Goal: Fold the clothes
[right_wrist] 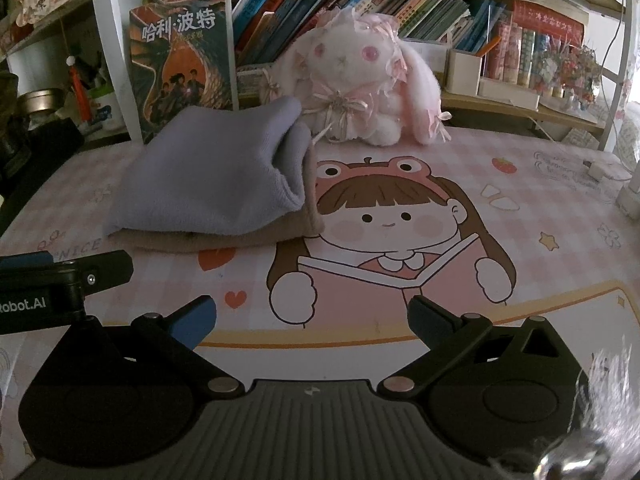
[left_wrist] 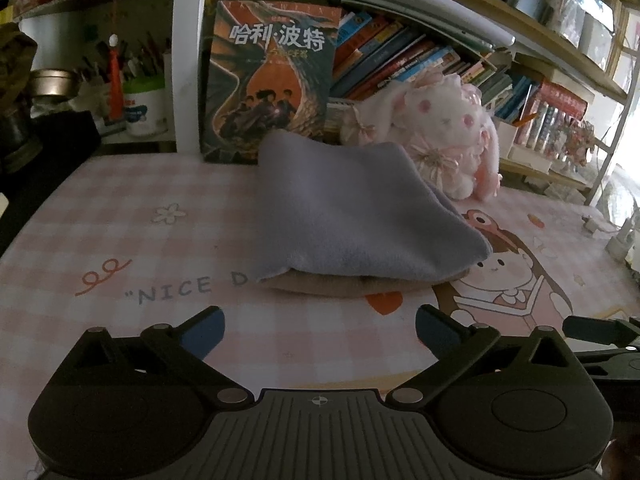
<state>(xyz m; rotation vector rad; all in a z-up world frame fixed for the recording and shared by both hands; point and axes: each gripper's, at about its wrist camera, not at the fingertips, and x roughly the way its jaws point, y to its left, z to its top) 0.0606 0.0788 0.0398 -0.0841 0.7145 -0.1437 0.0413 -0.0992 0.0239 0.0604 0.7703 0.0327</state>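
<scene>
Lavender folded cloth (left_wrist: 352, 208) is lying on a beige cloth (right_wrist: 224, 236), stacked on the pink checked counter (left_wrist: 120, 240) before a plush rabbit (right_wrist: 360, 80). You are holding both the left hand-held gripper (left_wrist: 320, 326) and right hand-held gripper (right_wrist: 312, 316) spread wide, gripping nothing, near the stack.

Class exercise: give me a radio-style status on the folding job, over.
Left tool and right tool open, empty. Lavender garment folded atop beige garment on mat. Plush rabbit behind stack, path clear.

Bare mat (right_wrist: 520, 240) ahead, plush rabbit (right_wrist: 360, 80) behind
</scene>
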